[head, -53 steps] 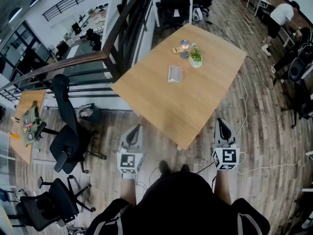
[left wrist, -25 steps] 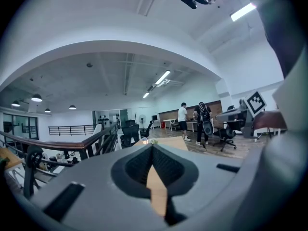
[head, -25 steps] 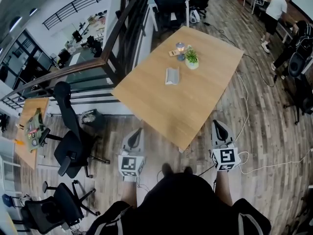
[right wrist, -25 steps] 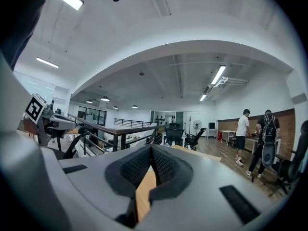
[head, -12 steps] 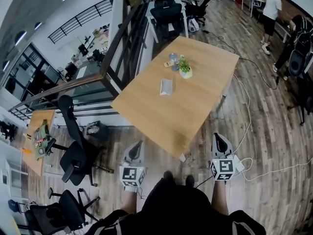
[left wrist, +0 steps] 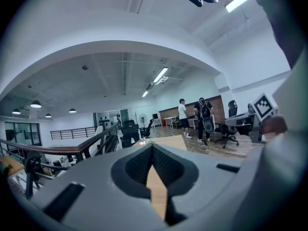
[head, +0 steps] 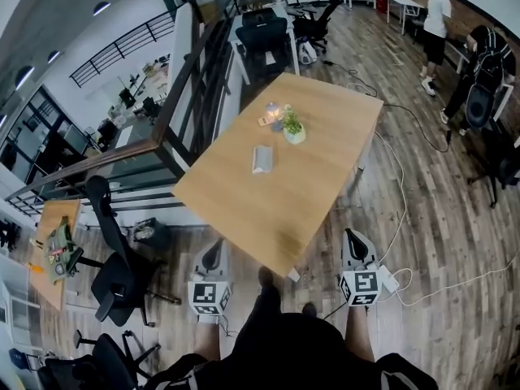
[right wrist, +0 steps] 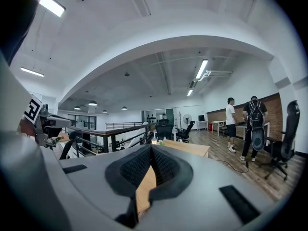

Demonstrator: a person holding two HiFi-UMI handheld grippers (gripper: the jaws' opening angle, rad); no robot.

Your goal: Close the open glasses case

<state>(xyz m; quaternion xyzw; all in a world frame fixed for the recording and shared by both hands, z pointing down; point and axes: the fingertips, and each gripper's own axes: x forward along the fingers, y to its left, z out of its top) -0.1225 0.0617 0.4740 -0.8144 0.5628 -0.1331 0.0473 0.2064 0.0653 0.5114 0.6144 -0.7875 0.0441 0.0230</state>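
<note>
Lying pale and flat on the table (head: 317, 185), the case (head: 262, 158) is sitting about mid-top, just this side of the plant (head: 293, 127) and lamp (head: 272, 110). Nothing is touching it. It is showing too small to confirm the lid's angle, but it is looking spread out rather than folded, so I am judging it as not yet closed.

The left gripper (head: 212, 253) is hanging off the left of the table's near corner, over the floor (head: 422, 218) and well apart from the case. Its own view is showing the jaws pressed together at the tips with nothing between them; only a strip of tabletop is showing through the gap beneath. The right gripper (head: 354, 243) is hanging to the right of the same corner, likewise clenched on nothing and pointing roughly level toward the table.

Two other people (head: 439, 10) are standing at the far right of the room, away from the work.

Progress, judged: none of the closing is done. Remaining steps are reaching across the table, getting a jaw onto the lid, folding it over and pressing it shut. Both grippers are needing to cross much of the table's depth first.
</note>
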